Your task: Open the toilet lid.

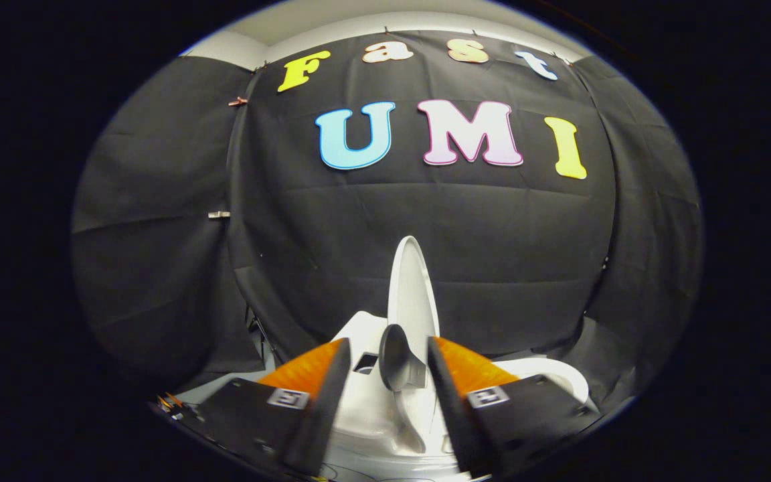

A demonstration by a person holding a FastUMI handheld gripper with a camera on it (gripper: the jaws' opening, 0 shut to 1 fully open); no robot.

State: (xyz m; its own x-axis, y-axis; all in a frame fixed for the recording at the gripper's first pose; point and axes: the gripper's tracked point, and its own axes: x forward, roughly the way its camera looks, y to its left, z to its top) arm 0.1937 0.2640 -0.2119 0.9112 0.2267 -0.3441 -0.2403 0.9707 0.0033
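The toilet lid (413, 294) is plain glossy white, without any pattern, and stands raised just beyond the fingers of the hand-held gripper (385, 348), whose fingers are spread apart and hold nothing. The toilet body (369, 415) between and below the fingers is the same white, as is the rim of the bowl (559, 375). A rounded dark grey knob (395, 365) sits between the fingers against that white. The booth wall (425, 227) behind is matte black cloth with faint creases. Above the cloth runs a pale off-white band of ceiling (332, 27). Each finger carries a small square marker (288, 397) patterned in black and white.
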